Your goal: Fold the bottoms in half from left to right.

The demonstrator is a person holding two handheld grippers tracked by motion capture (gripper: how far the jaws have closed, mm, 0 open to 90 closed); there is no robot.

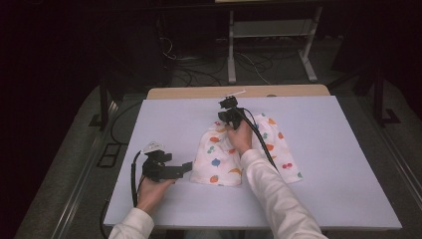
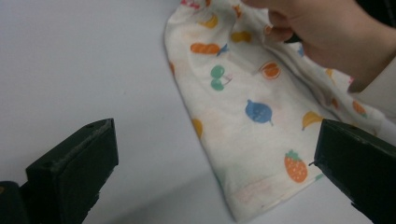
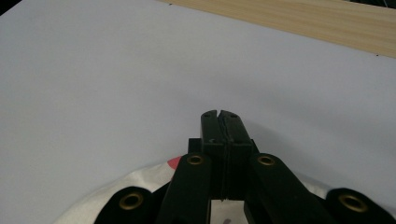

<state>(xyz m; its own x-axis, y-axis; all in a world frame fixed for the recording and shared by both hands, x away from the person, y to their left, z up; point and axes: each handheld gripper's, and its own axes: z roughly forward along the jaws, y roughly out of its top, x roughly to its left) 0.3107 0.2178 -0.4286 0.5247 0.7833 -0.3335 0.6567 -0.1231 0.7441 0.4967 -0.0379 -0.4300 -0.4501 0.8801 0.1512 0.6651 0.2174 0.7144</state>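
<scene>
Forearms reach in: our right gripper (image 1: 228,110), fingers clenched together, stretches over the white fruit-printed cloth garment (image 1: 219,159) lying mid-table (image 1: 323,164); our left gripper (image 1: 185,168), fingers released wide, rests low beside the garment's near-left edge.

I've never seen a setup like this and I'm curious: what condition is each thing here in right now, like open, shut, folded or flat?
Left gripper: open, jaws wide apart, just off the cloth's near edge.
Right gripper: shut, jaws pressed together, at the cloth's far edge; whether it pinches fabric cannot be told.
Fruit-print cloth: lying on the table, a little rumpled.
Table: covered by a pale sheet, wooden far edge bare.
</scene>
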